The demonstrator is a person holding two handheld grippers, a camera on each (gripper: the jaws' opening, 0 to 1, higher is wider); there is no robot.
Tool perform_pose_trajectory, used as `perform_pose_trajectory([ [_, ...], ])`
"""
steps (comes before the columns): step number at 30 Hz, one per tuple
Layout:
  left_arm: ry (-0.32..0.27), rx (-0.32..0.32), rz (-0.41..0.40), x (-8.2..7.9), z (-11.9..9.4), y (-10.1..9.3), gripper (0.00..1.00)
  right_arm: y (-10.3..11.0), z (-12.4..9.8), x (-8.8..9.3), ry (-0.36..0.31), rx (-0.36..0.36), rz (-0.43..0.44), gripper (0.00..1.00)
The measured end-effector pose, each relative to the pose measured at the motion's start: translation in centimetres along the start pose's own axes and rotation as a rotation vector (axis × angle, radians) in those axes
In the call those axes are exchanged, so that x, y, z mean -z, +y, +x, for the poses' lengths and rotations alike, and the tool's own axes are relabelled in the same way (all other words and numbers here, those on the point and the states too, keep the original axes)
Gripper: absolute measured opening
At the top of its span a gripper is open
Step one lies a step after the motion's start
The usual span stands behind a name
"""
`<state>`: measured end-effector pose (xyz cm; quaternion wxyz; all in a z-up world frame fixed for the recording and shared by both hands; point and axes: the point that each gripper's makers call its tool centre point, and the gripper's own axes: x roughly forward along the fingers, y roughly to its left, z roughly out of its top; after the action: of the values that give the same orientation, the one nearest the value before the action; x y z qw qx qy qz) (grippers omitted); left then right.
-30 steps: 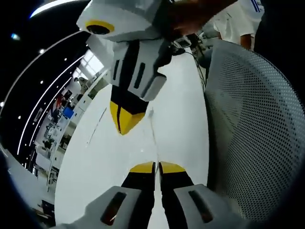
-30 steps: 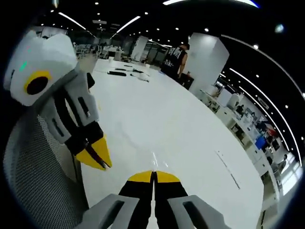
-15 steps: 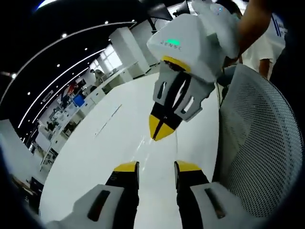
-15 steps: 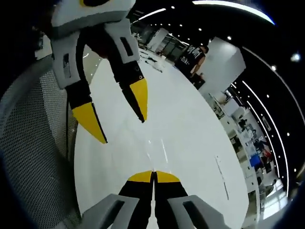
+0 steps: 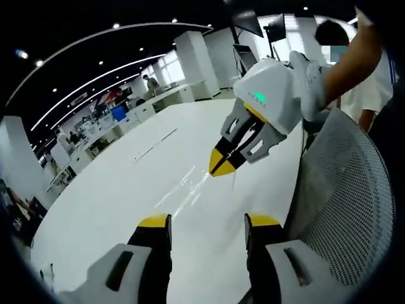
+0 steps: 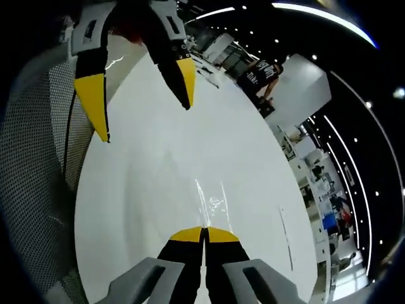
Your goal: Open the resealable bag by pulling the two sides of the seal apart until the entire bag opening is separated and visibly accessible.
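The resealable bag (image 6: 212, 202) is clear and shows only as a faint crinkled glint just ahead of my right gripper (image 6: 204, 231), whose jaws are shut on it. In the left gripper view the right gripper (image 5: 220, 170) comes in from the upper right, tips pressed together, with a thin clear edge of the bag (image 5: 233, 182) hanging below them. My left gripper (image 5: 209, 221) stands open, nothing between its yellow fingertips (image 5: 155, 220), a short way below the right one. In the right gripper view the left gripper (image 6: 147, 123) hangs open at the upper left.
Both grippers are above a long white table (image 5: 126, 190). A grey mesh chair back (image 5: 354, 202) stands at the table's edge, close beside the grippers. The person's arm (image 5: 354, 57) holds the right gripper. Another person (image 6: 259, 73) stands at the table's far end.
My left gripper has gone from shut to wide open and let go of the bag. The right gripper has stayed shut, and the two have drawn apart.
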<state>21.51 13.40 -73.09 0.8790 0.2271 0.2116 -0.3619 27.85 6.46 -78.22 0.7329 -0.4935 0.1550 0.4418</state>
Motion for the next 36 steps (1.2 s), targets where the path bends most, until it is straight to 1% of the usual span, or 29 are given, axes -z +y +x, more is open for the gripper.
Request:
perform_pose_trajectory([
  [4, -0.015, -0.023, -0.048, 0.2, -0.4, 0.8, 0.55, -0.6, 0.7, 0.2, -0.011, 0.007, -0.034, 0.0],
  [7, -0.007, -0.036, -0.056, 0.4, -0.5, 1.1, 0.59, -0.9, 1.3, 0.8, 0.005, 0.001, -0.008, 0.0],
  [10, 0.005, -0.052, -0.05, 0.7, -0.6, 1.4, 0.59, -0.8, 1.9, 1.4, 0.018, -0.007, 0.01, 0.0],
  [11, 0.005, -0.05, -0.053, 0.8, -0.5, 1.4, 0.6, -0.6, 2.1, 1.6, 0.026, -0.015, 0.026, 0.0],
  [12, 0.005, -0.047, -0.057, 0.8, -0.5, 1.3, 0.6, -0.5, 2.3, 1.8, 0.025, -0.022, 0.061, 0.0],
  [16, 0.018, -0.048, -0.048, 0.9, -0.3, 1.3, 0.6, -0.5, 2.8, 1.7, 0.024, -0.025, 0.081, 0.0],
  [18, 0.032, -0.049, -0.039, 1.1, -0.3, 1.2, 0.6, -0.5, 2.9, 1.6, 0.022, -0.027, 0.101, 0.0],
  [21, 0.035, -0.047, -0.043, 1.2, -0.3, 1.2, 0.6, -0.4, 3.2, 1.3, 0.014, -0.029, 0.137, 0.0],
  [24, 0.04, -0.048, -0.043, 1.4, -0.3, 1.2, 0.6, -0.1, 3.4, 1.3, 0.019, -0.034, 0.127, 0.0],
  [29, 0.05, -0.046, -0.05, 1.7, -0.4, 1.2, 0.59, 0.4, 3.4, 2.3, 0.049, -0.041, 0.131, 0.0],
  [32, 0.051, -0.043, -0.053, 1.8, -0.3, 1.1, 0.59, 0.7, 3.3, 2.2, 0.038, -0.043, 0.184, 0.0],
  [35, 0.051, -0.039, -0.052, 1.7, -0.3, 1.0, 0.59, 1.0, 3.1, 1.9, 0.026, -0.053, 0.212, 0.0],
  [36, 0.052, -0.038, -0.049, 1.6, -0.3, 1.0, 0.58, 1.3, 3.2, 1.8, 0.018, -0.061, 0.234, 0.0],
])
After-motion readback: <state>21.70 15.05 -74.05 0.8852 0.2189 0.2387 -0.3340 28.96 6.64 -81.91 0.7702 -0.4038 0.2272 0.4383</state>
